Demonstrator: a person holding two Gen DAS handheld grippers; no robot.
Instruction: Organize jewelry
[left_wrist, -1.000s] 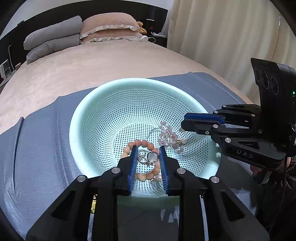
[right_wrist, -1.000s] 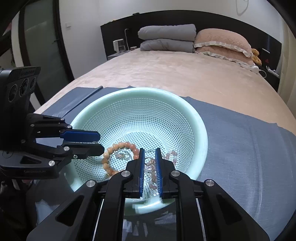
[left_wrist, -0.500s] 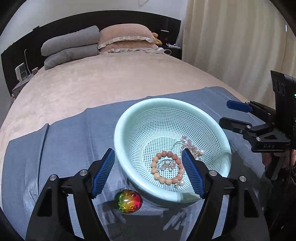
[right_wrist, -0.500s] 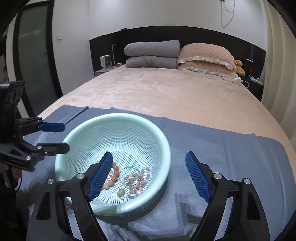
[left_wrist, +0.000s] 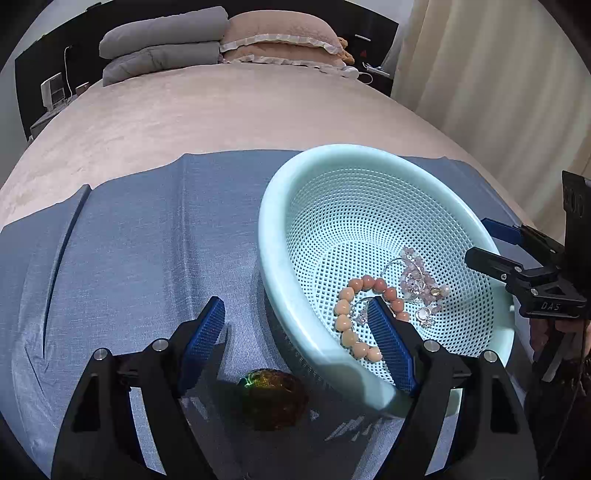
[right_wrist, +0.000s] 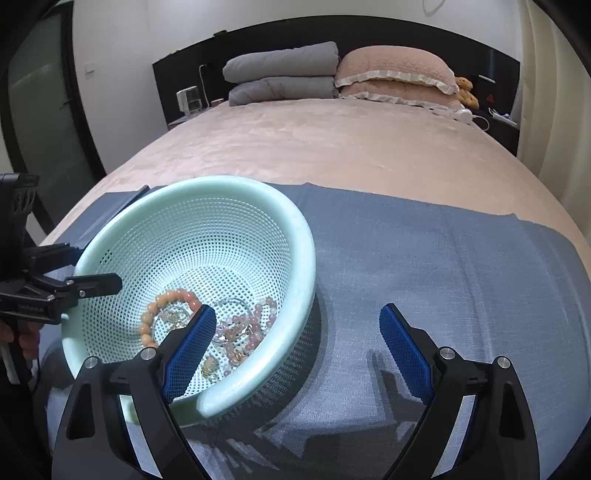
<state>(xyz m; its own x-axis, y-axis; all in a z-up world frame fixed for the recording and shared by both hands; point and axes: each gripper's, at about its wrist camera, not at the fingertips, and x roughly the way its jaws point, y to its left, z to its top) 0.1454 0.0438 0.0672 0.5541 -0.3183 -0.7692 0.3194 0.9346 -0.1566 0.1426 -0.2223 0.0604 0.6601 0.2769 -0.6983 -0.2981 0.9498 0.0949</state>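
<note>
A mint perforated basket (left_wrist: 273, 206) (right_wrist: 310, 251) sits on a blue-grey cloth (left_wrist: 147, 236) (right_wrist: 424, 251) on the bed. In it lie a peach bead bracelet (left_wrist: 345, 306) (right_wrist: 162, 301), a pale pink bead strand (left_wrist: 417, 273) (right_wrist: 255, 328) and small silvery pieces. An iridescent egg-shaped object (left_wrist: 273, 393) lies on the cloth in front of the basket. My left gripper (left_wrist: 297, 325) is open and empty above the basket's near-left rim. My right gripper (right_wrist: 297, 332) is open and empty, over the basket's right rim; it also shows in the left wrist view (left_wrist: 487, 240).
The beige bedspread (right_wrist: 332, 140) stretches back to grey and pink pillows (right_wrist: 280, 77) at a dark headboard. Curtains (left_wrist: 498, 81) hang on the right. A small white device (right_wrist: 188, 98) stands on a nightstand at the back left.
Both grippers opened wide and pulled back from the basket; the jewelry they were shut around lies in the basket. The left gripper then shifted left, bringing the iridescent egg into view.
</note>
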